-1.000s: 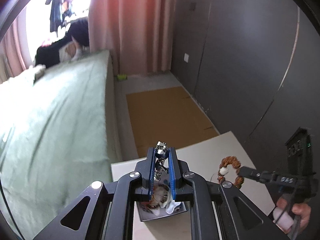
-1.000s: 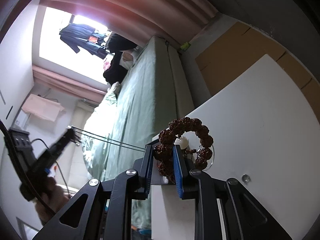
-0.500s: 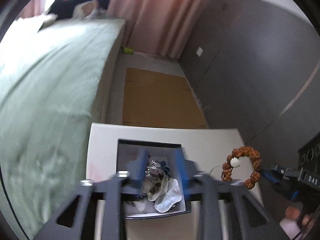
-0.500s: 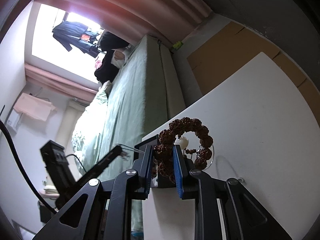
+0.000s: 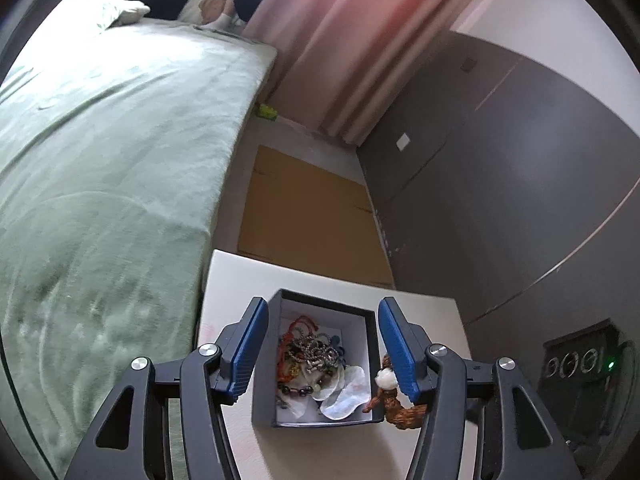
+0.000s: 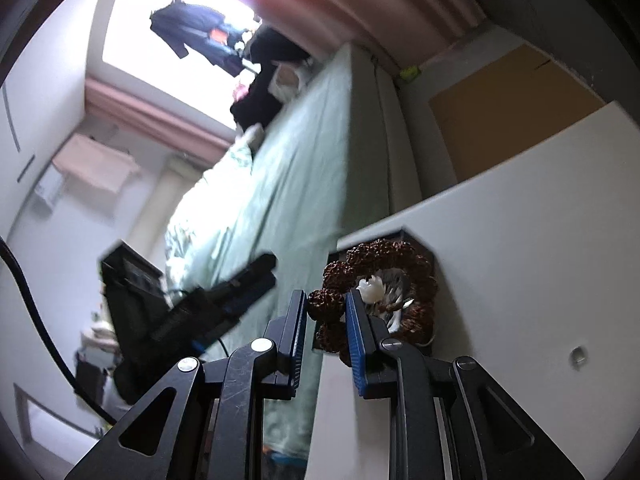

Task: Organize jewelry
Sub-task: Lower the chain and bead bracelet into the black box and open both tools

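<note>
Bracelet [image 6: 376,296] of brown beads hangs pinched in the right gripper [image 6: 326,336] at the box's [image 5: 264,364] 3 o'clock wall; carry it over the rim before releasing. Left gripper [image 5: 318,344], jaws opening with nothing pinched, straddles the box of jewelry [image 5: 310,356] and should clear away

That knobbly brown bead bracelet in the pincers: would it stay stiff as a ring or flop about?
The brown bead bracelet probably flexes a little: separate beads on a cord. Pinched at one side by the right gripper, it holds its round loop, so it seems fairly taut. Its rough, knobbly beads likely resist slipping.
</note>
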Demonstrator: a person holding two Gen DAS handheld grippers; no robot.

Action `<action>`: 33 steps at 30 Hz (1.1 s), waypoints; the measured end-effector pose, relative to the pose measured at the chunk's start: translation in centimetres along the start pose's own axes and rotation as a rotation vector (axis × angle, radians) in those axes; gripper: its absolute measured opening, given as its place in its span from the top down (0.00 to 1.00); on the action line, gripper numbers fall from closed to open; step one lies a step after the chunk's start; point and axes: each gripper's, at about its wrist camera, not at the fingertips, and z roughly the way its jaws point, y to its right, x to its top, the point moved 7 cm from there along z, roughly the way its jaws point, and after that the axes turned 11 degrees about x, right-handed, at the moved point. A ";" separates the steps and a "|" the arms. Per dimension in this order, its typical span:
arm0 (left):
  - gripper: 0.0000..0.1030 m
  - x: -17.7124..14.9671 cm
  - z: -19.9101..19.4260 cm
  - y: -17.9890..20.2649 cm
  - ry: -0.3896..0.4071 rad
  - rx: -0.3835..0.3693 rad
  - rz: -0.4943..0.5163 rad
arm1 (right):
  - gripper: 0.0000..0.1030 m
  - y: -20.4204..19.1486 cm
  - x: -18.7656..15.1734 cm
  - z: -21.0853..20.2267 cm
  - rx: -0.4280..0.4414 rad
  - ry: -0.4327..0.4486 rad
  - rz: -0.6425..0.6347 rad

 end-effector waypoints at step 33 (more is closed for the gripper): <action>0.43 -1.4 0.5 2.0 -0.025 -0.006 0.076 | 0.51 2.2 1.5 -6.2 -0.218 0.070 0.015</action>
